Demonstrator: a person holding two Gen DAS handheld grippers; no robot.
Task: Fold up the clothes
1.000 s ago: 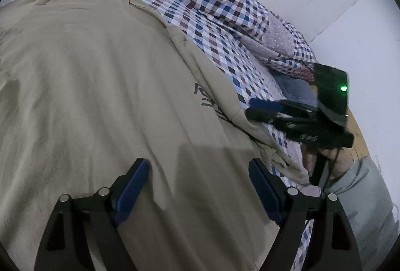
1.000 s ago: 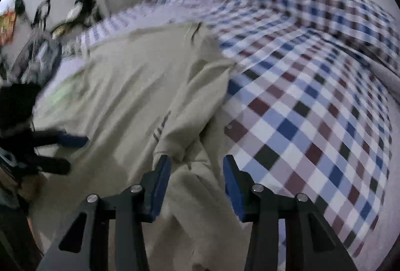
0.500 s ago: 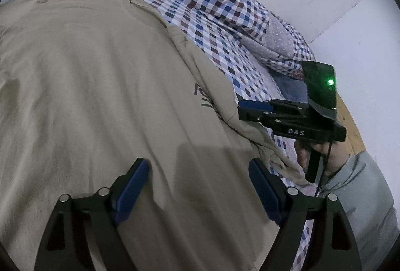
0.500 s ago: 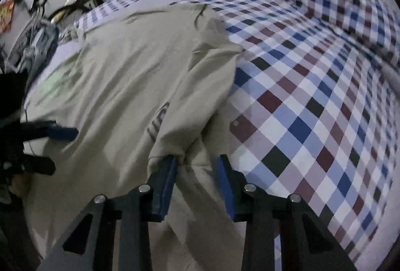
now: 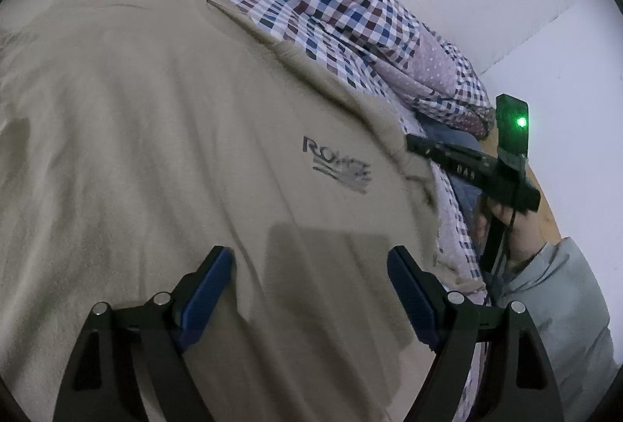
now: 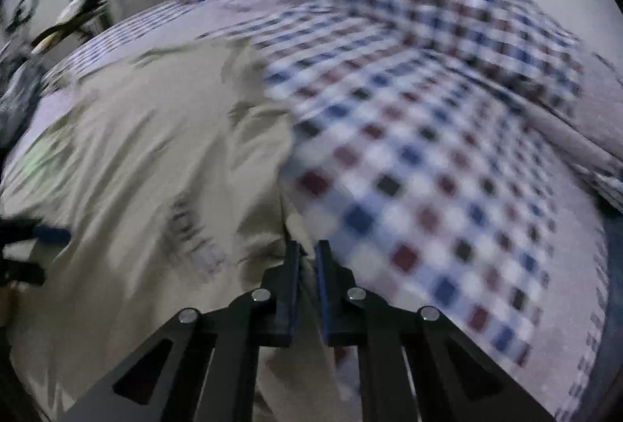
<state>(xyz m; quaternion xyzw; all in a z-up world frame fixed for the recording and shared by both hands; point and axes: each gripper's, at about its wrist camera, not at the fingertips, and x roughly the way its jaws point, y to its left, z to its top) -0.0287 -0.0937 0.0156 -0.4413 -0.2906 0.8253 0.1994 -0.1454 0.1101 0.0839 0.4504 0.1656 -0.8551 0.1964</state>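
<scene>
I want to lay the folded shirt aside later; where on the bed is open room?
Open checked bedspread lies beyond the beige T-shirt's edge, right of the right gripper, up to the bunched quilt. It is crowded on the shirt itself: the open left gripper hovers there, and the right one pinches its edge.

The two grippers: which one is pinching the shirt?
The right gripper: its fingers are nearly shut on a fold of the tan shirt. The left gripper is wide open, holding nothing.
</scene>
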